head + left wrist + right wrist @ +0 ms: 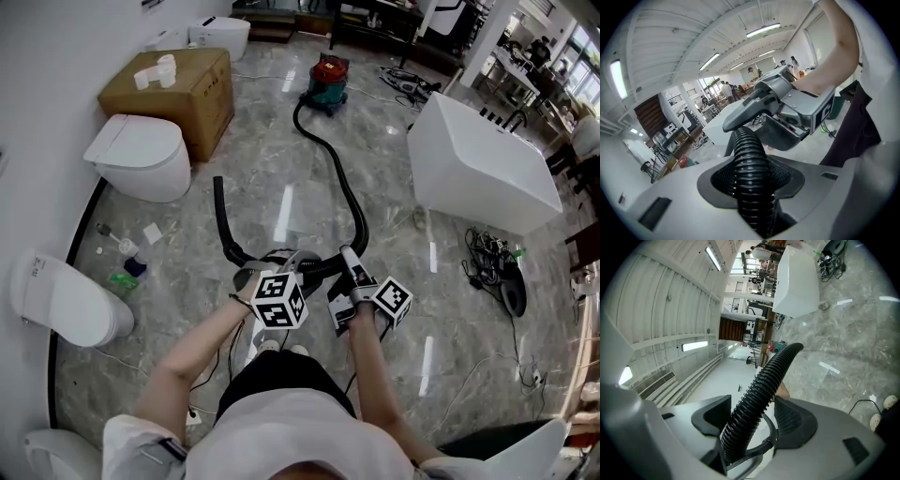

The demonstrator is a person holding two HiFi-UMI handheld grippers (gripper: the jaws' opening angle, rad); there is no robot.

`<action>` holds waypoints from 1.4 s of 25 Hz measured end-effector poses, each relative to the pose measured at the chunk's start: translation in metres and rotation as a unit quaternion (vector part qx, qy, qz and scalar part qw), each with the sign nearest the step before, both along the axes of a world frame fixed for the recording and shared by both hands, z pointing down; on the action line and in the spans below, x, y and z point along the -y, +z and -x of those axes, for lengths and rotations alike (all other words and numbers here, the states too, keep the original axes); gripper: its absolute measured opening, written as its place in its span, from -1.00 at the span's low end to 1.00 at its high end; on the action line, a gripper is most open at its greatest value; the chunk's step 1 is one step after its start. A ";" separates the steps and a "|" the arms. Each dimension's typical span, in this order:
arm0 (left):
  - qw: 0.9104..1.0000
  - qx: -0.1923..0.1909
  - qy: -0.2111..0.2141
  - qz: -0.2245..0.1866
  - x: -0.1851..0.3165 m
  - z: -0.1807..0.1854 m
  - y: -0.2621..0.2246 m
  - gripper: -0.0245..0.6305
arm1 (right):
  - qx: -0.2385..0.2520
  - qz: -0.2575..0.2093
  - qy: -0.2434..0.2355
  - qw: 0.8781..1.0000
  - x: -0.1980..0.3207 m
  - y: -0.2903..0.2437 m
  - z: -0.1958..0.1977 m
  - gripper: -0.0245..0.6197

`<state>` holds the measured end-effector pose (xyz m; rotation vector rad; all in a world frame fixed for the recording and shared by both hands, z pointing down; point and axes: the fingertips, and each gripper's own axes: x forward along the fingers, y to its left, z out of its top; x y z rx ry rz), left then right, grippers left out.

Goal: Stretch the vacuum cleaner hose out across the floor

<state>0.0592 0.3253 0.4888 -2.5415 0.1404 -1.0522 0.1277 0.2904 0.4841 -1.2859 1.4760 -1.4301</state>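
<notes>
Floor (281,202): glossy grey marble tile.

Far left: a cardboard box (187,94) stands against the wall, with two white rolls (157,71) on its top. A white toilet (141,155) stands just beside the box, on its near side. Another white toilet (220,36) stands beyond the box.

Near left: a third toilet (61,300) sits by the wall. Small items, including a green object (122,279), lie on the floor nearby.

Right: a white bathtub (478,164). On its near side lies a tangle of black cables (492,264).
</notes>
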 end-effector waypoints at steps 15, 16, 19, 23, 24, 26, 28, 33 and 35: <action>0.999 0.025 0.013 -0.038 -0.010 0.004 0.003 -0.41 | 0.119 0.040 0.032 0.992 -0.005 0.014 0.002 -0.21; 0.999 0.027 0.011 -0.041 -0.009 0.003 0.004 -0.41 | 0.134 0.040 0.038 0.989 -0.005 0.014 0.002 -0.25; 0.998 0.027 0.007 -0.050 -0.008 0.001 0.005 -0.41 | 0.159 0.035 0.047 0.986 -0.004 0.012 -0.001 -0.32; 0.998 0.016 0.003 -0.052 -0.002 0.004 0.005 -0.41 | 0.189 0.026 0.060 0.980 0.002 0.010 0.003 -0.36; 0.999 0.014 0.003 -0.051 0.000 0.005 0.006 -0.41 | 0.193 0.026 0.063 0.979 0.005 0.009 0.005 -0.36; 0.999 0.012 0.004 -0.041 -0.001 0.006 0.008 -0.41 | 0.197 0.028 0.066 0.978 0.005 0.010 0.007 -0.37; 1.000 0.012 0.009 -0.026 -0.005 0.006 0.010 -0.40 | 0.199 0.030 0.067 0.977 0.004 0.012 0.006 -0.37; 0.999 0.021 0.032 0.006 -0.012 0.010 0.012 -0.27 | 0.199 0.029 0.068 0.977 0.006 0.012 0.003 -0.37; 0.999 0.022 0.034 0.026 -0.015 0.012 0.014 -0.22 | 0.198 0.026 0.068 0.977 0.008 0.011 0.003 -0.37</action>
